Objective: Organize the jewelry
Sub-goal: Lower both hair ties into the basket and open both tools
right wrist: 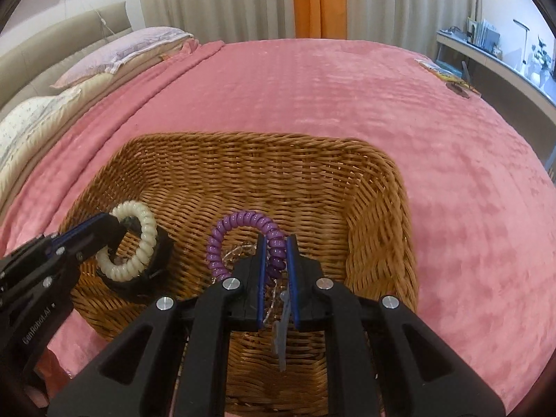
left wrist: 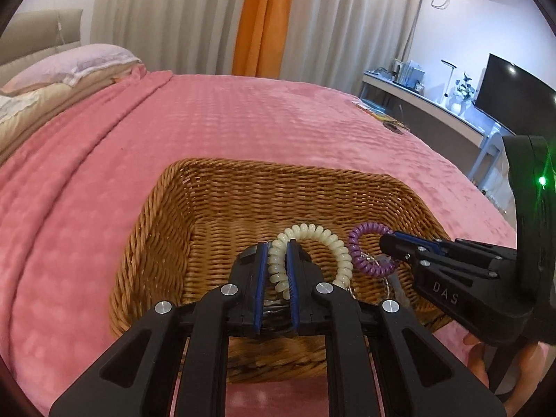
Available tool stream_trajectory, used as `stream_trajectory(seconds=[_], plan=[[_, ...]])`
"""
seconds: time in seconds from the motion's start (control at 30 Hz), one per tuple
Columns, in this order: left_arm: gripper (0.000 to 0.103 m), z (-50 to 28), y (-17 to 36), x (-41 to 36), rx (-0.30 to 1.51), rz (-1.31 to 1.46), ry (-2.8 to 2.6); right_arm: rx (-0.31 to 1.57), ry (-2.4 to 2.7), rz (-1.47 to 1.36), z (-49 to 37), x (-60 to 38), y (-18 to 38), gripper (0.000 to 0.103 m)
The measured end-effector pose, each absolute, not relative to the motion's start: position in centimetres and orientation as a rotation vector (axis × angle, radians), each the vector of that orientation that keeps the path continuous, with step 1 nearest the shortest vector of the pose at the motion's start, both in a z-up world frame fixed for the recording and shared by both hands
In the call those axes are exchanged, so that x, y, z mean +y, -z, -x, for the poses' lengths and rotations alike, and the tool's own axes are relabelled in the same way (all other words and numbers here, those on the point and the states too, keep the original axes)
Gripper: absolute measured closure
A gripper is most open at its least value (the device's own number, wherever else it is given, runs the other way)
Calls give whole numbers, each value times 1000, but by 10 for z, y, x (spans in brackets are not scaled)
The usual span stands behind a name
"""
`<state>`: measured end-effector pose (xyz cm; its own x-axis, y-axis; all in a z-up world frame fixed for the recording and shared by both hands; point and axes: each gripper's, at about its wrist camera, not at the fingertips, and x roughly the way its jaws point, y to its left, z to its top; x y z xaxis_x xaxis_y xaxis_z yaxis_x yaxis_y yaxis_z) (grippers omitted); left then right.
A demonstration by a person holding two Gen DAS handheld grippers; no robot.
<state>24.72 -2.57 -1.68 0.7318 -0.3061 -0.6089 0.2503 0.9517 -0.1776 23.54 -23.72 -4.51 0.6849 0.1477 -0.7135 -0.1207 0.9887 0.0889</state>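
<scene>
The left tongs (left wrist: 278, 264) pinch a cream coil bracelet (left wrist: 312, 243), nearly shut on it, over the basket (left wrist: 208, 208). Beside them the right tongs (right wrist: 276, 253) clamp a purple coil bracelet (right wrist: 243, 224) likewise. Both bracelets look light, springy and slick; gripping across the coil seems safest.

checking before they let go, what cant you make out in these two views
- Basket floor near the front wall: left wrist view, hidden by the left gripper.
- Silvery chain and grey tag under the purple coil: right wrist view, partly behind the right gripper; too blurred to identify.
- Black band beside the white coil: whether gripped or resting is unclear.
- Items at the bed's far edge: too small.
</scene>
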Motion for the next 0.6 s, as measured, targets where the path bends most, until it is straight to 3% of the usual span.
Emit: stream_trajectory(seconds=[0.07,0.17,0.23,0.53,0.6], plan=[[91,-242,10,-25,669,96,307,808,-170,-78,-234,-244,44,84],[78,-229,-5,-19,643,111,323,782,-167,-101,-222,-252,34,62],[73,-217,-15,-14,621,114,325,746,-165,-90,-207,-253,21,61],[72,-117,-66,40,507,154,330,629,-231,4,-104,-224,-25,61],[67,-89,-69,58,477,186,327,619,-249,18,-84,-217,-25,61]])
